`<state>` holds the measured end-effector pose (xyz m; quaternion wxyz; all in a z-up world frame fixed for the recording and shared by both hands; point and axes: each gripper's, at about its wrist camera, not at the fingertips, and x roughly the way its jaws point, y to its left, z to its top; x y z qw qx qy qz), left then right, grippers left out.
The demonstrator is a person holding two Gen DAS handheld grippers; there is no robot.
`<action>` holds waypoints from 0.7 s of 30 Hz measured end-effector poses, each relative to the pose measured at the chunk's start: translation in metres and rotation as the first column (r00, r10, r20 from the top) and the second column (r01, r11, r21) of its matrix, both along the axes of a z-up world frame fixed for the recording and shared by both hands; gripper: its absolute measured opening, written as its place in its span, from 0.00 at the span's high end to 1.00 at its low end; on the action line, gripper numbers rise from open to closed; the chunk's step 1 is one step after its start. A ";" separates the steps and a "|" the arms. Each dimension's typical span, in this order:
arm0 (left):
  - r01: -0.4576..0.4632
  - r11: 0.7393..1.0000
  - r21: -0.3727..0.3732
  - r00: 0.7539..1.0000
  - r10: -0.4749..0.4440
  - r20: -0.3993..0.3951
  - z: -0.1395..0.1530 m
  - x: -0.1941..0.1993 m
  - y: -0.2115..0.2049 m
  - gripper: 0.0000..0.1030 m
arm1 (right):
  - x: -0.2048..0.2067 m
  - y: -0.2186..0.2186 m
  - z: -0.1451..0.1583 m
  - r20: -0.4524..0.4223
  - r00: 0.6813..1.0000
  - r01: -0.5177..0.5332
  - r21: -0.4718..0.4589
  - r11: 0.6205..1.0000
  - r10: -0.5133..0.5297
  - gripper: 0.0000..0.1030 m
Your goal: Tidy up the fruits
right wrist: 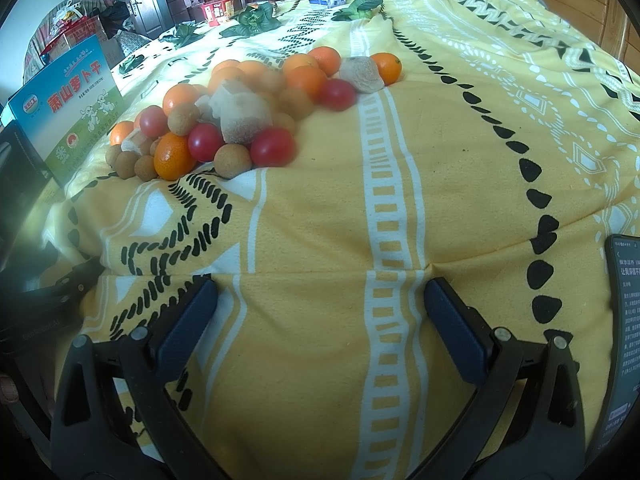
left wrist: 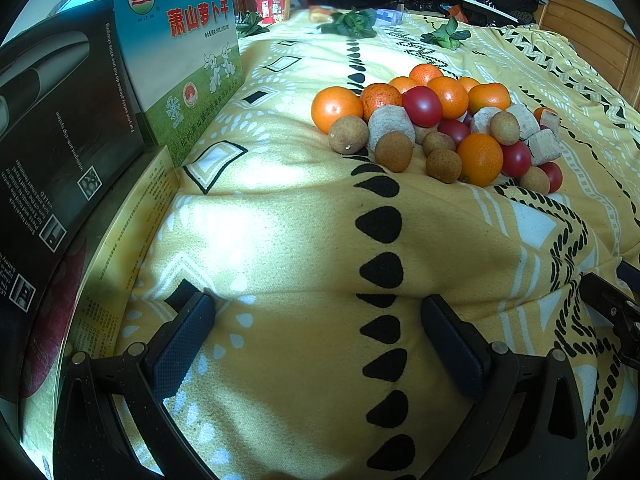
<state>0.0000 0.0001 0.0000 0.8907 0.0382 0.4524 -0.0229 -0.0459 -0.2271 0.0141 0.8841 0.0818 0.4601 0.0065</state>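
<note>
A pile of mixed fruit lies on the yellow patterned blanket (left wrist: 280, 240): oranges (left wrist: 337, 107), red cherry tomatoes (left wrist: 422, 106), brown longans (left wrist: 348, 135) and pale cut chunks (left wrist: 390, 124). In the right wrist view the same pile sits at upper left, with a tomato (right wrist: 273, 147), a kumquat (right wrist: 173, 157) and a pale chunk (right wrist: 244, 114). My left gripper (left wrist: 318, 334) is open and empty, well short of the pile. My right gripper (right wrist: 320, 320) is open and empty, also short of the pile.
Boxes stand at the left: a blue-green carton (left wrist: 180, 68), a black box (left wrist: 60, 140) and a yellow box (left wrist: 132, 232). Leafy greens (left wrist: 352, 24) and a red cup (left wrist: 273, 9) lie at the far end. A phone (right wrist: 624, 340) lies at the right edge.
</note>
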 end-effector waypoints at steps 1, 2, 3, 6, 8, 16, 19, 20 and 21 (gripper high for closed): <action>0.000 1.000 0.000 1.000 0.000 0.000 0.000 0.000 0.000 0.00 | 0.000 0.000 0.000 0.000 1.000 0.000 0.000 1.000 0.000 0.00; 0.000 1.000 0.000 1.000 0.000 0.000 0.000 0.000 0.000 0.00 | 0.000 0.000 0.000 0.000 1.000 0.000 0.000 1.000 0.000 0.00; 0.000 1.000 0.000 1.000 0.000 0.000 0.000 0.000 0.000 0.00 | 0.000 0.000 0.000 0.000 1.000 0.000 0.000 1.000 0.000 0.00; 0.000 1.000 0.000 1.000 0.000 0.000 0.000 0.000 0.000 0.00 | 0.000 0.000 0.000 0.000 1.000 0.000 0.000 1.000 0.000 0.00; 0.000 1.000 0.000 1.000 0.000 0.000 0.000 0.000 0.000 0.00 | 0.000 0.000 0.000 0.000 1.000 0.000 0.000 1.000 0.000 0.00; -0.001 1.000 0.002 1.000 0.001 -0.001 0.000 0.000 0.000 0.00 | -0.001 0.000 0.000 -0.003 1.000 -0.002 0.000 1.000 0.002 0.00; 0.000 1.000 0.002 1.000 0.000 0.000 0.000 0.000 0.000 0.00 | 0.002 -0.004 0.001 -0.002 1.000 -0.005 0.005 1.000 0.005 0.00; 0.000 1.000 0.002 1.000 0.000 0.000 0.000 0.000 0.000 0.00 | 0.000 -0.004 0.000 -0.001 1.000 -0.006 0.008 1.000 0.006 0.00; -0.001 1.000 0.002 1.000 0.001 -0.001 0.000 0.000 0.000 0.00 | 0.000 -0.004 0.000 0.002 1.000 -0.007 0.013 1.000 0.007 0.00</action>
